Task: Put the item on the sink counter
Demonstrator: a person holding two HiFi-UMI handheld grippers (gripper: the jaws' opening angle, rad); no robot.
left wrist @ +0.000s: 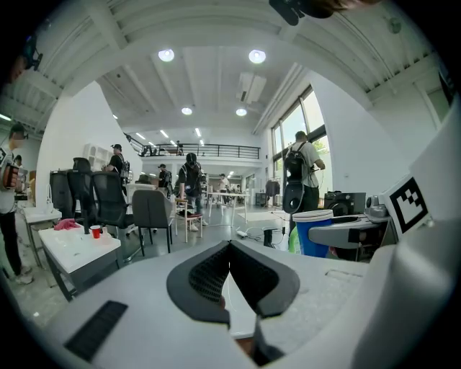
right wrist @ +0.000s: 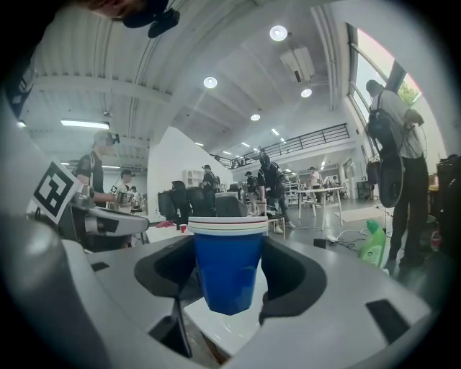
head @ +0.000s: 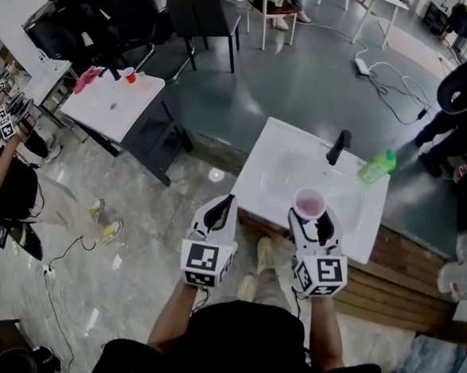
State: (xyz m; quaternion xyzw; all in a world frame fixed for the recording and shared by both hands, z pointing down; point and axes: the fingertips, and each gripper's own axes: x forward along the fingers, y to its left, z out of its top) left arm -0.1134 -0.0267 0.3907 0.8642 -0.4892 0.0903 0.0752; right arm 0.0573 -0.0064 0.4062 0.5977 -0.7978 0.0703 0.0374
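Note:
A blue cup (right wrist: 229,263) with a white rim stands upright between the jaws of my right gripper (right wrist: 229,281), which is shut on it. In the head view the cup (head: 310,203) shows its pale pink inside and hangs over the near edge of the white sink counter (head: 273,157). My right gripper (head: 310,214) sits just below it. My left gripper (head: 219,214) is to the left of the counter's near corner, shut with nothing in it; its pads meet in the left gripper view (left wrist: 230,249). That view also catches the cup (left wrist: 313,232) at the right.
A black faucet (head: 338,146) and a green bottle (head: 376,166) stand on the counter's far side, around the basin. A wooden platform (head: 399,278) runs under the counter. A white table (head: 112,106) with a red cup (head: 130,75) is at the back left. People stand at both edges.

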